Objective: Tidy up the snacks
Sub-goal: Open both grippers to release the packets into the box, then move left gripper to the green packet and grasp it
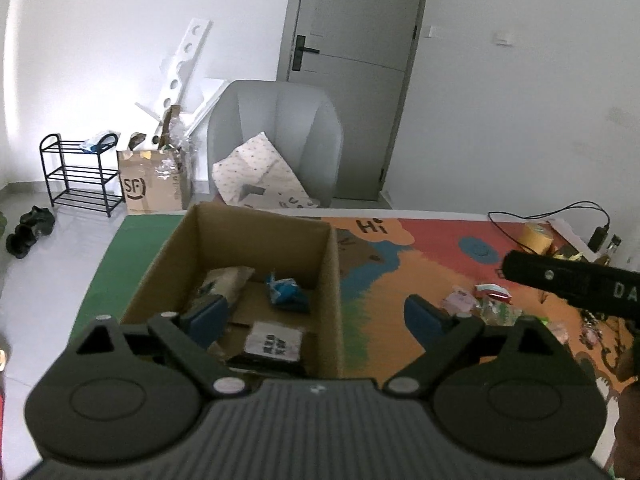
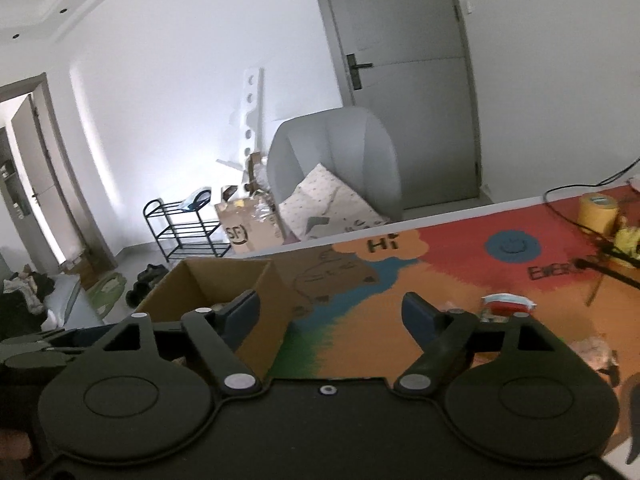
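Observation:
An open cardboard box (image 1: 332,280) stands on the colourful mat and holds a blue packet (image 1: 286,294), a tan packet (image 1: 226,280) and a black-and-white packet (image 1: 274,344). My left gripper (image 1: 316,316) is open over the box's right wall, nothing between its blue pads. Loose snack packets (image 1: 486,302) lie on the mat to the right. In the right wrist view my right gripper (image 2: 332,316) is open and empty, the box (image 2: 272,300) at its left finger, and a red-and-white packet (image 2: 506,306) lies beyond its right finger. The right gripper's body (image 1: 572,284) shows at the left view's right edge.
A yellow tape roll (image 2: 598,210) and black cables (image 1: 548,210) lie at the mat's far right. Beyond the mat stand a grey armchair with a cushion (image 1: 276,136), an SF carton (image 1: 154,186) and a black shoe rack (image 1: 80,176). A grey door (image 1: 352,60) is shut behind.

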